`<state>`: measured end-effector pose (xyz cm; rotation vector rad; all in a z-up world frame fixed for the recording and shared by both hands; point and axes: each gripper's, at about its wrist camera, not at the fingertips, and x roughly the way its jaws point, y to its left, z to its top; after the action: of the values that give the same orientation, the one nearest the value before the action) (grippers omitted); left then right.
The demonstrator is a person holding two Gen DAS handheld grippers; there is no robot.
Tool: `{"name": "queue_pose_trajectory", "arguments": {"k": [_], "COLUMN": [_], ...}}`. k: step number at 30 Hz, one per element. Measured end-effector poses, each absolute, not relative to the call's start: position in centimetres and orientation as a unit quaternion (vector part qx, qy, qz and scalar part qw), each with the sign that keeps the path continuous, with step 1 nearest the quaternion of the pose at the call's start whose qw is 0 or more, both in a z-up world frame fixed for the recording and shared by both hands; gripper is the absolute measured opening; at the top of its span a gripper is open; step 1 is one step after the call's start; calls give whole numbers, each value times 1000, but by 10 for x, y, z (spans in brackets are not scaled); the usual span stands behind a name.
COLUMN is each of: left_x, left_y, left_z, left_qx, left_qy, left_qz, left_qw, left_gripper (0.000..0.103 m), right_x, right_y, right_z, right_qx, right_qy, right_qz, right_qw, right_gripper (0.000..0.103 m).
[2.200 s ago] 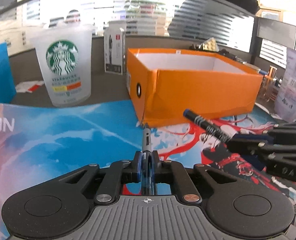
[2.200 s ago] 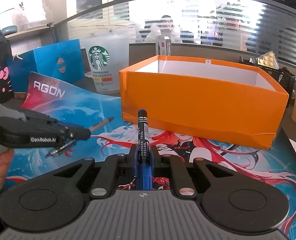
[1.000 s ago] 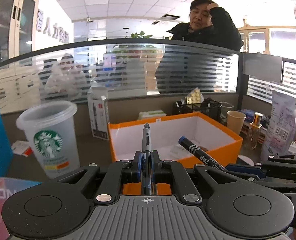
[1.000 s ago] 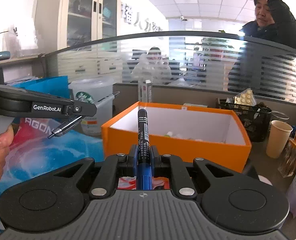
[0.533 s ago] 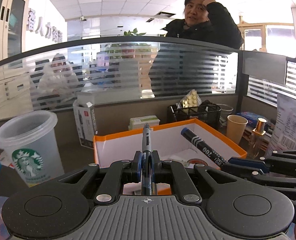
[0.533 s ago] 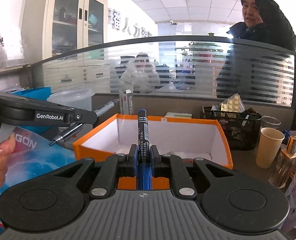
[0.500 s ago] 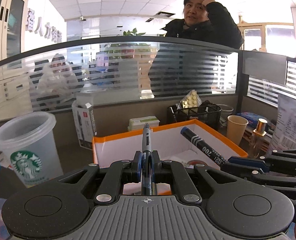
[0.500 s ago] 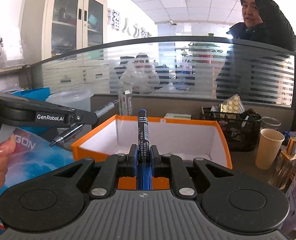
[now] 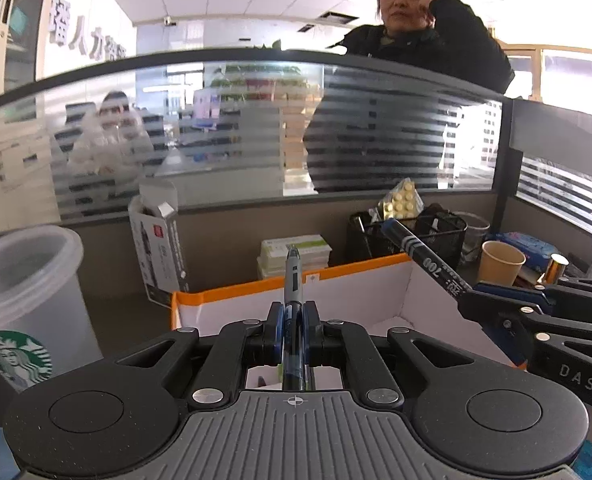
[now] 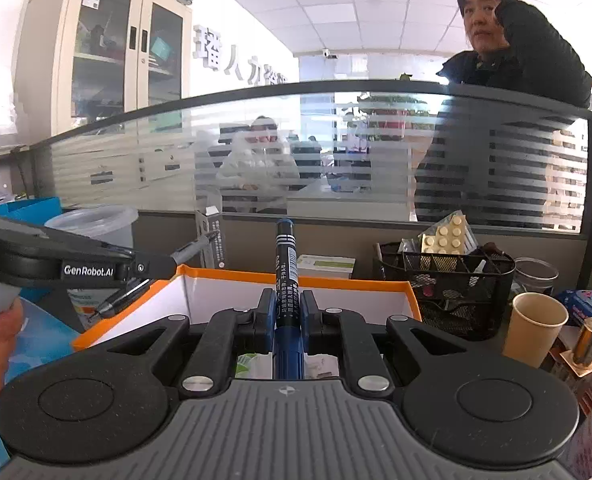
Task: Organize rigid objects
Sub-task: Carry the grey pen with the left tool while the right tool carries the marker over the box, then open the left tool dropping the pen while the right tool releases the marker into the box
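My left gripper [image 9: 293,320] is shut on a grey and blue pen [image 9: 293,276] that points forward over the orange box [image 9: 336,276]. My right gripper [image 10: 285,312] is shut on a dark blue marker [image 10: 285,268], also above the orange box [image 10: 296,276]. The left wrist view shows the right gripper [image 9: 496,312] at the right with the marker [image 9: 424,260] slanting up and left. In the right wrist view the left gripper [image 10: 151,268] reaches in from the left with the pen [image 10: 191,248]. The box has white inner walls and small items on its floor.
A Starbucks plastic cup [image 9: 23,304] stands left of the box, with a pen carton [image 9: 159,248] behind. A black mesh organiser [image 10: 444,284] with pill blisters, a paper cup [image 10: 536,328] and a gold bottle [image 10: 588,340] stand to the right. A person [image 10: 512,64] leans on the glass partition.
Both grippers have moved forward over the box with their pens still held. The box's near wall has dropped below the gripper bodies and the far items look closer.
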<state>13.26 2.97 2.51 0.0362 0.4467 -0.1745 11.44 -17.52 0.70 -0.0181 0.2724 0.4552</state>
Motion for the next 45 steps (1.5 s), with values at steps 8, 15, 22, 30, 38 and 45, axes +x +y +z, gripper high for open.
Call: {"name": "queue_pose_trajectory", "arguments": {"k": [8,15,22,30,38,45], "left_x": [154,166,172,177,173,143], "left_y": [31,34,36,36,35,26], "left_z": [4,-11,-22,-36,-37,-12], "left_qx": [11,3,-3,-6,-6,30], "left_qy": [253,277,294,315,314,252], "left_qz": [-85,-87,-85,-82,-87,-71], "left_qw": [964,957,952,945,945,965], "left_gripper": [7,7,8,10,36,97], "right_x": [139,157,166,174,167,155], "right_y": [-161,-149,-145,-139,-144,-151], "right_z": [-11,-26,-36,-44,-39,-28], "right_qx": [-23,-37,-40,-50,-37,-27], "right_qy": [167,204,227,253,218,167], "right_qz": [230,228,227,218,221,203], "right_qw": [959,951,946,941,950,964], "right_gripper": [12,12,12,19,31,31]}}
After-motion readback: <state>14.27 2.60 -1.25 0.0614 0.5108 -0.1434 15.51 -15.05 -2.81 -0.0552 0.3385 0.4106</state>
